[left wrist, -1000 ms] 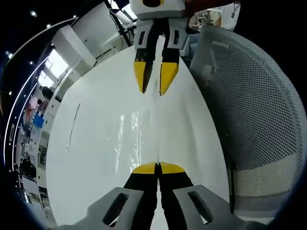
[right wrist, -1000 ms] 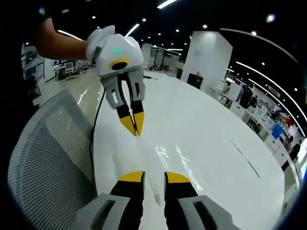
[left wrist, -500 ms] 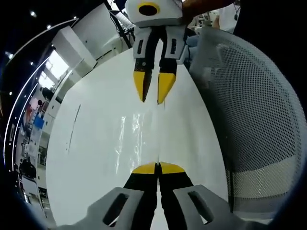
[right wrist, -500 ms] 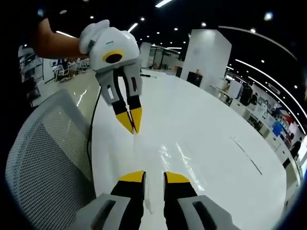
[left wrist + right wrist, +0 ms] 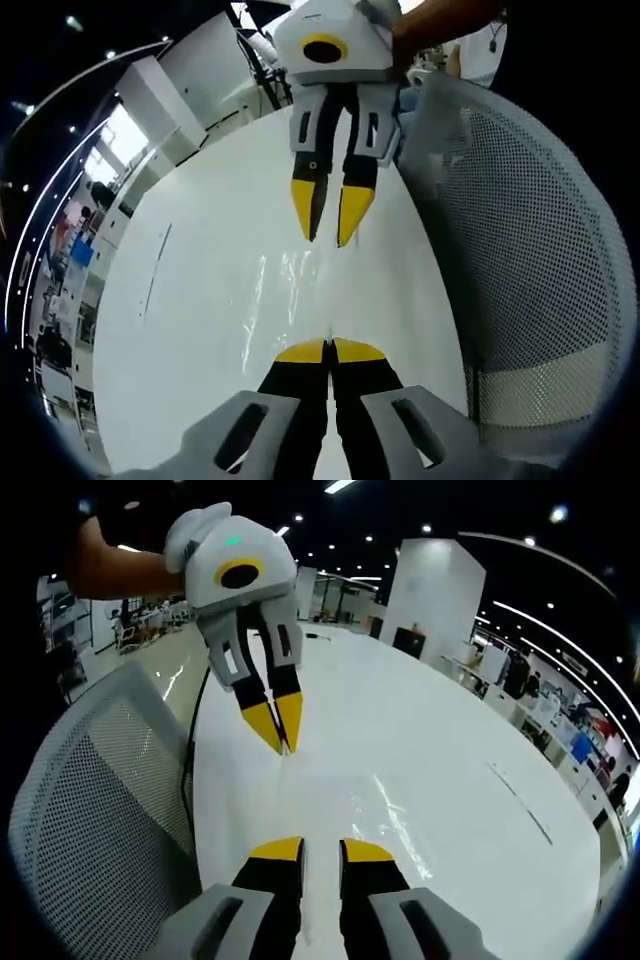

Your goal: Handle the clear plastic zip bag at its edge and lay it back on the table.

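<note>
Gripping: the left gripper [image 5: 328, 350] has its yellow-tipped jaws pressed together on the near edge of the clear plastic zip bag [image 5: 285, 300]; in the right gripper view the same gripper [image 5: 283, 742] comes down from 11 o'clock, tips closed to a point on the bag's far edge.
Right gripper: its jaws [image 5: 321, 850] stand parted with a gap of white between them, grasping nothing; in the left gripper view it [image 5: 328, 235] hangs from 12 o'clock, tips slightly apart just above the bag.
Hand pose: a bare forearm [image 5: 120, 570] reaches in from 10 o'clock behind the left gripper's white housing, angled downward toward the table.
Bag: stretched between the two grippers over the white table [image 5: 450, 780], glinting at centre [image 5: 400, 825]; whether it rests flat on the table I cannot tell.
Chair: a grey mesh chair back [image 5: 530, 250] stands at 3 o'clock in the left gripper view, just beside the table edge.
</note>
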Action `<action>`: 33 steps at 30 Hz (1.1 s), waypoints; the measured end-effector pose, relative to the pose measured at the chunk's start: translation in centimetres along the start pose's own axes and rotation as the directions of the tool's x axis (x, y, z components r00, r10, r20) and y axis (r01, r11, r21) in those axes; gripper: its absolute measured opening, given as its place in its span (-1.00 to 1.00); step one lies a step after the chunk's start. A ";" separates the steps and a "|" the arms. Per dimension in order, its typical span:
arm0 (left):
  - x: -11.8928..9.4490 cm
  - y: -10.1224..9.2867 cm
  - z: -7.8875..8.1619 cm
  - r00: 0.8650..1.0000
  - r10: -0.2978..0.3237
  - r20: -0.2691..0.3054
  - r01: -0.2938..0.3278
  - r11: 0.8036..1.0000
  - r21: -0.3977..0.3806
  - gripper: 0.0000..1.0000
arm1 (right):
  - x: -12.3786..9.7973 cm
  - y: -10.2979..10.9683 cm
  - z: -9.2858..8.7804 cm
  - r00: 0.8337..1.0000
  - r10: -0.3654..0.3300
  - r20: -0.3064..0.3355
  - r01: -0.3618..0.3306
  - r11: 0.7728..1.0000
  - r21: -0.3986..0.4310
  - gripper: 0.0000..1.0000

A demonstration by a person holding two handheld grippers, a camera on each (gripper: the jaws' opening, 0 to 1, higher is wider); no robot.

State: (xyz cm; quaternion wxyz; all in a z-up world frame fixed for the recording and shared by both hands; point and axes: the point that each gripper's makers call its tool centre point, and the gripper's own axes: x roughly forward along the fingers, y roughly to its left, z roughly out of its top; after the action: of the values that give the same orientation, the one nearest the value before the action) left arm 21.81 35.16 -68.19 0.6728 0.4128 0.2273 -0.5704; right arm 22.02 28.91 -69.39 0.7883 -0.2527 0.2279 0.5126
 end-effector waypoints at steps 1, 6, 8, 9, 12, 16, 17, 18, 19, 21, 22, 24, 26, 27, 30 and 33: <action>0.0 0.0 0.1 1.000 0.001 0.003 -0.001 1.000 0.001 -1.00 | 0.0 0.0 0.0 1.000 0.000 0.000 0.000 1.000 0.000 -0.81; 0.0 0.0 0.4 1.000 0.004 0.014 -0.004 1.000 -0.004 -1.00 | 0.1 0.1 -0.1 1.000 0.002 -0.001 -0.002 1.000 -0.009 -0.92; 0.1 -0.2 0.5 1.000 -0.002 0.022 0.002 1.000 -0.016 -1.00 | 0.1 0.0 -0.1 1.000 0.000 0.001 0.000 1.000 -0.024 -1.00; 0.1 -0.2 0.5 1.000 -0.003 0.025 0.003 1.000 -0.018 -1.00 | 0.1 0.0 0.0 1.000 -0.003 0.004 0.003 1.000 -0.029 -1.00; 0.2 -0.3 0.6 1.000 -0.008 0.029 0.009 1.000 -0.025 -1.00 | 0.1 0.0 -0.1 1.000 -0.003 0.002 0.003 0.999 -0.035 -1.00; 0.2 -0.2 0.9 0.999 0.000 0.037 0.001 1.000 -0.024 -1.00 | 0.1 0.0 -0.2 1.000 -0.005 -0.002 0.005 0.999 -0.045 -1.00; 0.0 -0.2 1.1 0.999 0.003 0.047 -0.002 1.000 -0.025 -0.97 | 0.1 0.0 -0.2 1.000 -0.006 -0.002 0.006 0.999 -0.046 -1.00; 0.0 -0.2 1.3 0.998 -0.001 0.057 0.003 1.000 -0.029 -0.94 | 0.1 0.1 -0.2 1.000 -0.005 -0.002 0.005 0.999 -0.046 -1.00; -0.2 -0.4 1.6 0.998 -0.007 0.063 0.009 0.999 -0.031 -0.90 | 0.1 0.0 -0.2 1.000 -0.006 -0.003 0.006 0.999 -0.049 -1.00; -0.4 -0.5 2.1 0.997 -0.010 0.080 0.012 0.999 -0.030 -0.84 | 0.1 0.0 -0.2 1.000 -0.007 -0.002 0.007 0.999 -0.047 -1.00; -0.4 -0.5 2.2 0.996 -0.010 0.084 0.013 0.999 -0.031 -0.80 | 0.1 0.0 -0.2 1.000 -0.007 -0.002 0.007 0.999 -0.045 -1.00; -0.6 -0.5 2.8 0.995 -0.004 0.098 0.007 1.000 -0.025 -0.78 | 0.1 0.0 -0.2 1.000 -0.009 -0.002 0.009 0.999 -0.047 -1.00; -0.7 -0.5 3.3 0.994 0.000 0.111 0.001 1.000 -0.014 -0.79 | 0.1 0.0 -0.1 1.000 -0.009 -0.002 0.009 0.999 -0.045 -1.00; -0.7 -0.5 3.5 0.993 0.000 0.115 0.001 1.000 -0.012 -0.78 | 0.1 0.0 -0.1 1.000 -0.010 -0.003 0.009 0.999 -0.045 -1.00; -0.6 -0.7 4.3 0.992 0.000 0.124 -0.001 1.000 0.004 -0.79 | 0.1 0.0 0.0 1.000 -0.009 -0.003 0.009 0.999 -0.044 -1.00; -0.2 -0.8 4.9 0.990 0.002 0.140 -0.003 1.000 0.004 -0.79 | 0.1 0.0 0.1 1.000 -0.010 -0.003 0.010 0.999 -0.040 -1.00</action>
State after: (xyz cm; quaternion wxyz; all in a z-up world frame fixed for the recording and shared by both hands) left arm 20.17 31.27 -65.55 0.6869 0.3734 0.1778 -0.5976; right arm 22.09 29.05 -69.41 0.7853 -0.2703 0.2175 0.5128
